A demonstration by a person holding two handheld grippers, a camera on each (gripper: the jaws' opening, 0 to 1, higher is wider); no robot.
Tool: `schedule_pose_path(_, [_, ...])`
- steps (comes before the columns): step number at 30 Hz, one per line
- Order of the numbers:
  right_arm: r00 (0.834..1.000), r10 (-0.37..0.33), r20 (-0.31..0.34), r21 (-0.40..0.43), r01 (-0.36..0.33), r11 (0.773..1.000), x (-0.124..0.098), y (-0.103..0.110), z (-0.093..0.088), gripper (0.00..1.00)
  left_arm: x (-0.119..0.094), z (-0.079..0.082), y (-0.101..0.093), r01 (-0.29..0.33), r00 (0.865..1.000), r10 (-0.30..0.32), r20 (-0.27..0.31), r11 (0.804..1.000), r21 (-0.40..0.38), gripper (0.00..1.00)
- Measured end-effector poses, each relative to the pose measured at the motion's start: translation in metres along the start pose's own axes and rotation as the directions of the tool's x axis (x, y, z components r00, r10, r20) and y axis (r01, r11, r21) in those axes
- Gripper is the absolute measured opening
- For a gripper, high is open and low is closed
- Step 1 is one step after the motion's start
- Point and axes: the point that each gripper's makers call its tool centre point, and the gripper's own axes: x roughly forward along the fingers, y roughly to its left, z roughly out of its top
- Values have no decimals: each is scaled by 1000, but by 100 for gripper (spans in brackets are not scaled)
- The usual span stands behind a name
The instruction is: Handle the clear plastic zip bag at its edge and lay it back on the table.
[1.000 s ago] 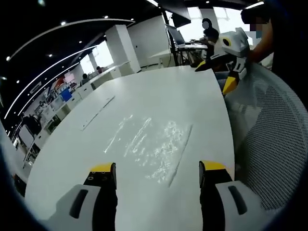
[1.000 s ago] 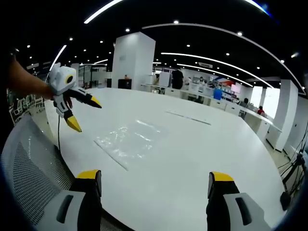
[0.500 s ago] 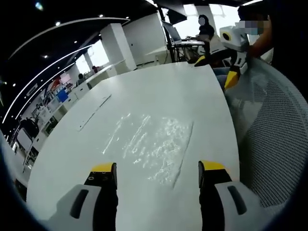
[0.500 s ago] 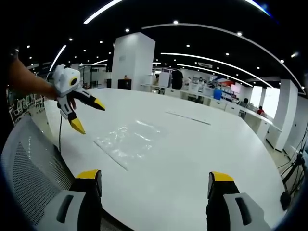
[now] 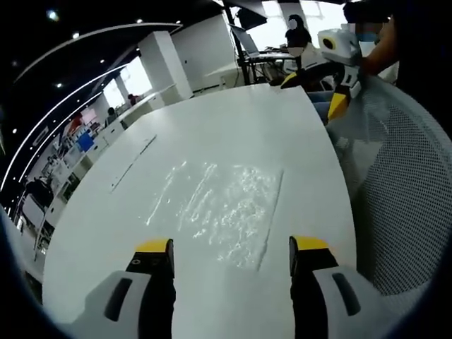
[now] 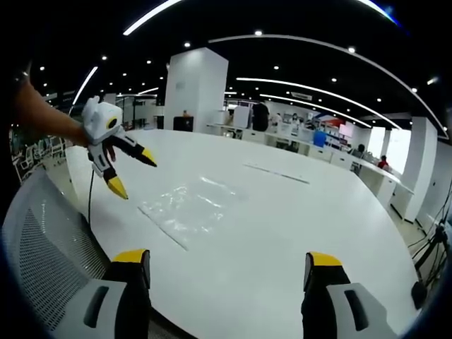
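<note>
Clear crinkled glossy plastic zip bag, smooth matt white table, grey mesh chair back

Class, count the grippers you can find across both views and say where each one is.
2. The left gripper is open over the table before the bag. The right gripper is open at the table edge.
</note>
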Motion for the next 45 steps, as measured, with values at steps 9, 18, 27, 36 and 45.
schedule_pose_path(9, [1000,4,-8,-1,-4,1000,0,1,-1,89,9,-7,-1,58,998,-56,-41,997,59,56])
schedule_pose_path(18, [1000,1,-13,-1,-1,1000,0,0,-2,87,15,-19,-9,125,989,-115,-95,986,106,46])
schedule_pose_path(27, [1000,5,-11,1,-5,1000,0,0,-2,86,20,-30,-17,177,975,-154,-157,974,143,42])
schedule_pose_path(36, [1000,5,-14,1,-5,1000,0,0,-3,85,24,-33,-18,209,966,-176,-188,963,173,34])
schedule_pose_path(45, [1000,3,-15,4,-3,1000,0,0,-3,85,28,-41,-18,245,953,-207,-221,956,162,34])
